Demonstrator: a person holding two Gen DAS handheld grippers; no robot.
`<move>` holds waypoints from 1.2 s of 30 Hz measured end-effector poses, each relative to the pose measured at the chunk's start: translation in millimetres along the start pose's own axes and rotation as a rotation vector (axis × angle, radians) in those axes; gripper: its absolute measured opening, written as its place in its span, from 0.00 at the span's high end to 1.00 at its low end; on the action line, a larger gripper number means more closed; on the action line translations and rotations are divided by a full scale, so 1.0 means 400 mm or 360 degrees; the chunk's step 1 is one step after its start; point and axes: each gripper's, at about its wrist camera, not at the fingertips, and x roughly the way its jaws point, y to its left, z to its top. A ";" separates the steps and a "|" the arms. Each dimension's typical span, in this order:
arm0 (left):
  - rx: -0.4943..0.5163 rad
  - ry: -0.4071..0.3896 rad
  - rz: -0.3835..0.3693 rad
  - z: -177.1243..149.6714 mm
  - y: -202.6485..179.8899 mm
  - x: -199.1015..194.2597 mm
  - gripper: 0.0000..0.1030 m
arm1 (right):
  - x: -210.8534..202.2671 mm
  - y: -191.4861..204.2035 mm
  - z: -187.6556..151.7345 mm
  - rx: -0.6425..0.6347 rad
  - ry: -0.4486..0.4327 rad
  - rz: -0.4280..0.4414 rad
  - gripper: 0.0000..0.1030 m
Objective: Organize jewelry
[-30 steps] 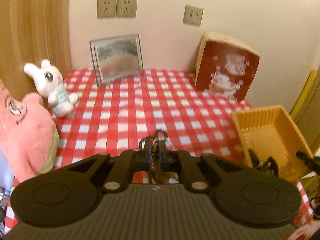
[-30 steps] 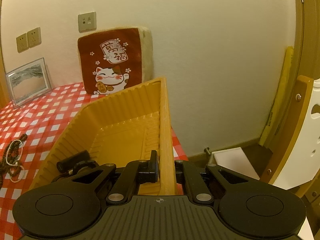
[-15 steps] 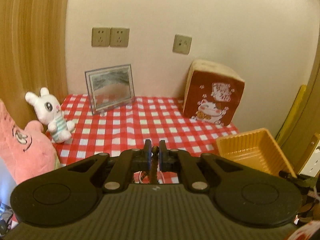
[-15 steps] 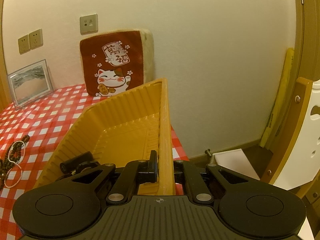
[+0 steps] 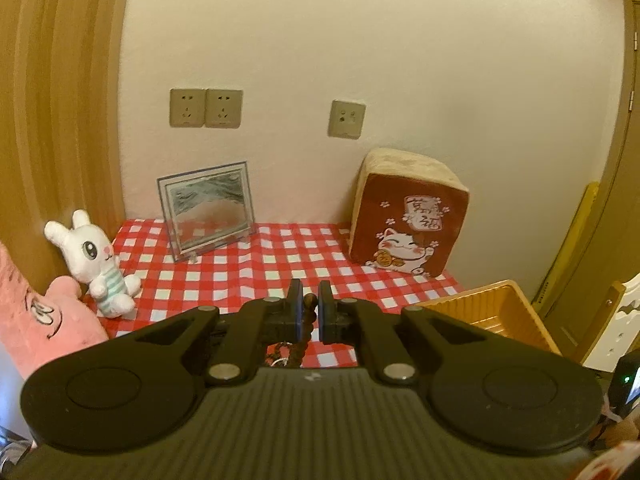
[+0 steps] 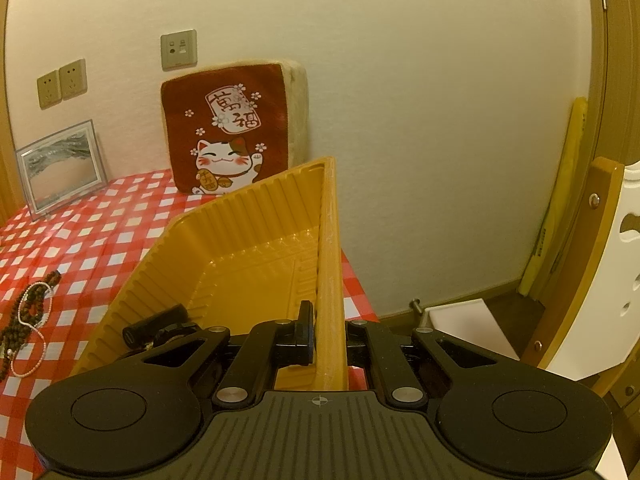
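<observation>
L gripper point(image 5: 309, 305) clamped on dark beads point(image 5: 307, 303), strand hanging below, above checked cloth point(image 5: 256, 272); R gripper point(image 6: 326, 330) pinched on yellow tray point(image 6: 248, 216) rim; more beads point(image 6: 30, 312) on cloth left of tray; dark items point(image 6: 154, 326) inside tray.

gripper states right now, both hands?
Left gripper: shut on a dark bead string, which hangs below the jaws.
Right gripper: shut on the side wall of the yellow tray.
</observation>
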 end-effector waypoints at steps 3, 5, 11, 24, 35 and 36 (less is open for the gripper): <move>0.0006 -0.0019 -0.0034 0.014 -0.013 -0.002 0.94 | 0.000 0.000 0.000 0.0000 0.0001 0.0001 0.94; 0.0016 -0.0035 -0.0059 0.022 -0.025 -0.001 0.94 | -0.002 0.001 0.001 -0.0003 0.0003 0.0000 0.94; 0.0055 -0.0063 -0.0201 0.044 -0.080 0.015 0.94 | -0.008 0.010 0.010 -0.0015 -0.0008 0.0008 0.94; 0.0090 -0.0064 -0.0620 0.076 -0.266 0.107 0.94 | -0.007 0.024 0.023 -0.0032 -0.0032 0.0031 0.93; 0.0088 0.0042 -0.0886 0.069 -0.429 0.219 0.95 | -0.013 0.025 0.026 -0.0040 -0.0045 0.0054 0.91; 0.0082 0.0062 -0.0897 0.064 -0.440 0.229 0.95 | -0.017 0.022 0.023 -0.0039 -0.0044 0.0054 0.91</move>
